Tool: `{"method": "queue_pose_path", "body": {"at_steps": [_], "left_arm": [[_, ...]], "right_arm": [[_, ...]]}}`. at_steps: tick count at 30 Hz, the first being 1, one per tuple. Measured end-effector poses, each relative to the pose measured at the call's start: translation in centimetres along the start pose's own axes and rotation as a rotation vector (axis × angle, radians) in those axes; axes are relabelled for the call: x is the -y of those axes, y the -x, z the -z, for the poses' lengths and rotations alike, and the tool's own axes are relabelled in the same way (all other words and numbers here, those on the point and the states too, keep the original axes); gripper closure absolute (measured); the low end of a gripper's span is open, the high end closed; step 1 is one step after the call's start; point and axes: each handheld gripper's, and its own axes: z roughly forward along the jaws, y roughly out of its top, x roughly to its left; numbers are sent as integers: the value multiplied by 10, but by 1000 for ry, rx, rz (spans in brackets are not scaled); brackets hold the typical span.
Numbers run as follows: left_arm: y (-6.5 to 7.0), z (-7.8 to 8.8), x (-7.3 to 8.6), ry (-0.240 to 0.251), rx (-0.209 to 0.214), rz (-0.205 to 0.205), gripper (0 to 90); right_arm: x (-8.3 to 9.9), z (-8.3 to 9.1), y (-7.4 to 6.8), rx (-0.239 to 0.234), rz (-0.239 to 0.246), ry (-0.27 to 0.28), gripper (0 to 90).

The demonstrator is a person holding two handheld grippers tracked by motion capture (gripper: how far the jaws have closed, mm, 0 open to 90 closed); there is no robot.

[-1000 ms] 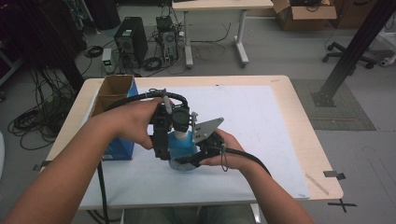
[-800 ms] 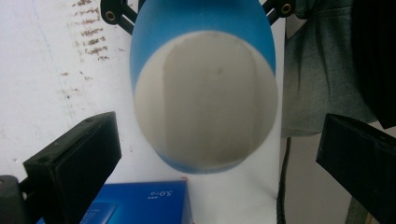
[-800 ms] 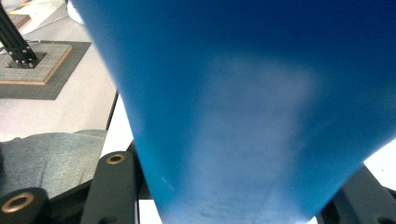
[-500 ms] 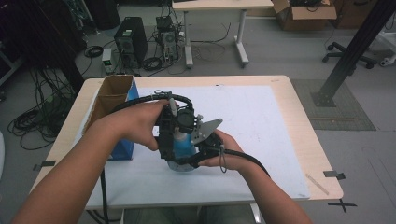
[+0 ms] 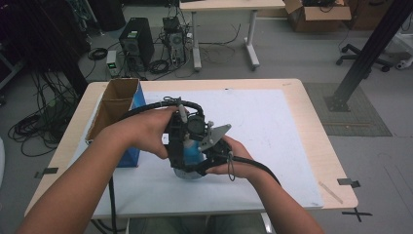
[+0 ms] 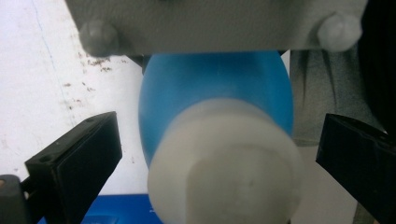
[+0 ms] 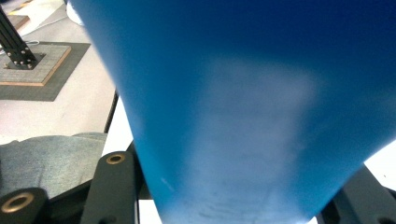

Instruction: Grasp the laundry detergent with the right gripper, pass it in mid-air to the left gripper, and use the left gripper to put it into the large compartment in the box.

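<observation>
A blue bottle (image 5: 192, 155) with a white cap (image 6: 224, 172) is held just above the white sheet, near the table's front middle. My right gripper (image 5: 210, 157) comes in from the right and is shut on the bottle's body (image 7: 257, 93), its jaws pressing on both sides low in the right gripper view. My left gripper (image 5: 181, 141) points down over the bottle's top. In the left gripper view its jaws stand wide apart on either side of the cap, with a gap on each side. The right gripper's grey plate (image 6: 210, 23) crosses the top of that view.
An open cardboard box (image 5: 116, 105) with a blue side stands at the table's left edge, close to my left forearm. A white sheet (image 5: 277, 126) covers most of the table (image 5: 311, 102). Computers, cables and a black post stand on the floor beyond.
My left gripper has shifted slightly to the right, over the bottle's top. The right gripper and the bottle have kept still.
</observation>
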Motion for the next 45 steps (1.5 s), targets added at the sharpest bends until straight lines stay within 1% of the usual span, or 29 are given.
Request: {"method": "queue_pose_path", "body": {"at_steps": [4, 9, 12, 18, 22, 27, 29, 33, 35, 39, 42, 44, 45], "left_arm": [[0, 0, -1, 3, 7, 1, 10], [0, -1, -3, 2, -6, 2, 13], [-1, -1, -4, 5, -1, 1, 49], [0, -2, -5, 0, -10, 5, 52], [-1, -2, -5, -3, 2, 6, 107], [-1, -2, -6, -4, -1, 8, 133], [-1, -2, -6, -4, 4, 9, 156], [-1, -3, -6, 3, 10, 10, 168], [-1, -4, -6, 5, 9, 12, 183], [-1, -5, -7, -1, 9, 9, 187], [-1, -6, -7, -4, 9, 5, 214], [-1, -6, -8, -4, 9, 6, 216], [-1, -6, -7, -4, 10, 3, 236]], "right_arm": [[0, 0, 0, 3, -3, 1, 453], [-1, 0, -1, 6, -7, 3, 453], [-1, 1, 0, 9, -6, 4, 453], [-1, 1, 0, 12, -2, 2, 453], [0, 2, 0, 15, -1, 2, 452], [0, 2, 0, 19, -1, 4, 452], [1, 2, -1, 18, -1, 4, 452], [1, 2, -1, 19, 1, 2, 452], [1, 2, -2, 14, -8, 7, 452], [1, 2, -1, 13, -4, 12, 452], [1, 2, -2, 10, -8, 11, 452], [0, 2, -2, 10, -8, 9, 452], [0, 2, -3, 4, -15, 12, 452]]}}
